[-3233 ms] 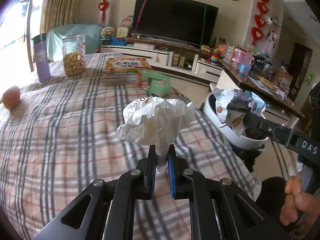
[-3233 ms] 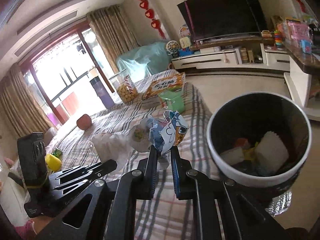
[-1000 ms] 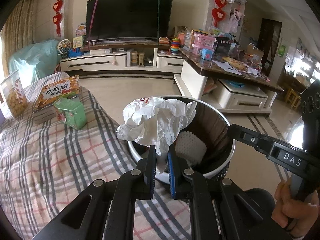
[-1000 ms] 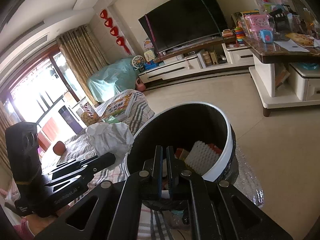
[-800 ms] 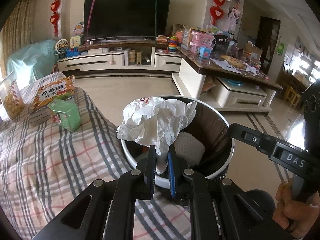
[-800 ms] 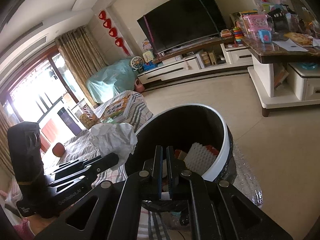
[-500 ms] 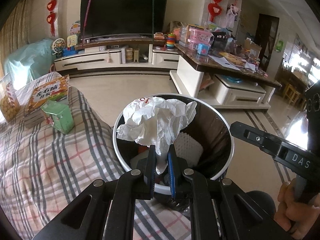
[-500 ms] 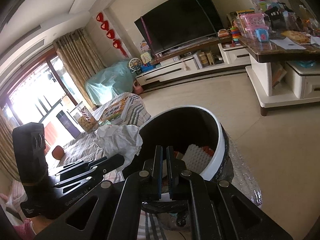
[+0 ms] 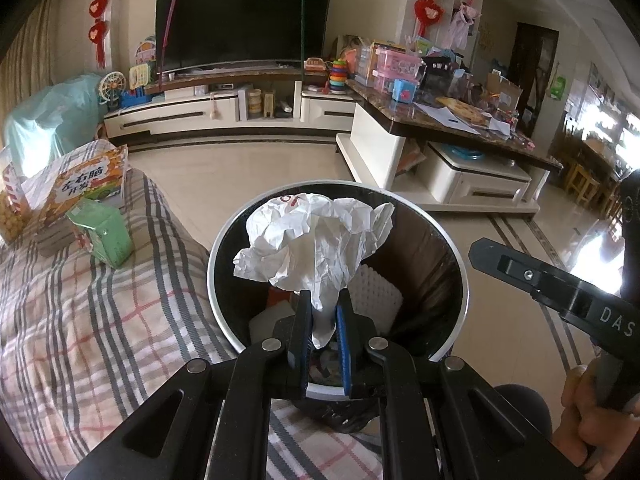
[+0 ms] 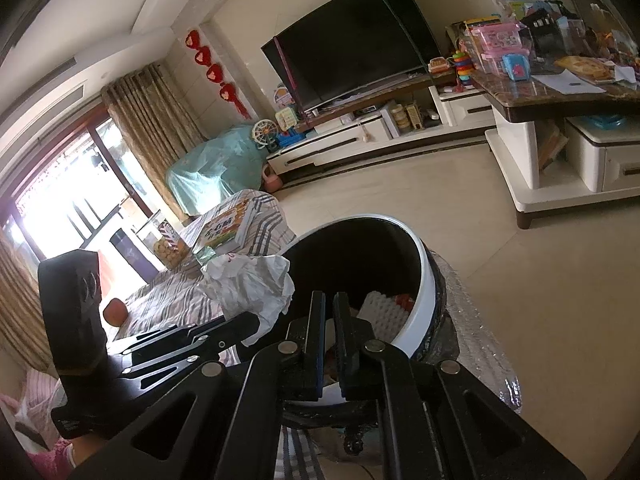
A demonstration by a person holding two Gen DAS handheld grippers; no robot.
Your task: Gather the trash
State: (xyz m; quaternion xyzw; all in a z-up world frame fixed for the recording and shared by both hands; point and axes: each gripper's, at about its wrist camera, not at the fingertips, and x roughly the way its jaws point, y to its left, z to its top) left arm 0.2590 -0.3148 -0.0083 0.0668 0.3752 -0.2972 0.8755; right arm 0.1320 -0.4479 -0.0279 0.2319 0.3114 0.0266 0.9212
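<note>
The left gripper (image 9: pixel 323 322) is clamped on the lower tail of a crumpled white paper ball (image 9: pixel 316 240), which hangs over the open mouth of the round black bin with a white rim (image 9: pixel 452 248). The bin stands on the floor just off the edge of the plaid-covered table (image 9: pixel 80 320). The right gripper (image 10: pixel 328 316) is closed with nothing between its fingers, poised over the near rim of the same bin.

Risks, as I judge them: the paper is wide and light, so on release it could catch on the rim or on the white foam sleeve (image 9: pixel 380 292) already inside and tip out onto the floor. It may also cling to the blue pads (image 9: pixel 343 344) if they part only a little. The right gripper sits close to the rim and could knock the bin.

Readable writing: "DAS" on the right gripper's arm in the left wrist view, a red mark like "10" on the paper, and the Chinese characters 左右脑 on the orange box (image 9: pixel 86 184) near the table's far edge.
</note>
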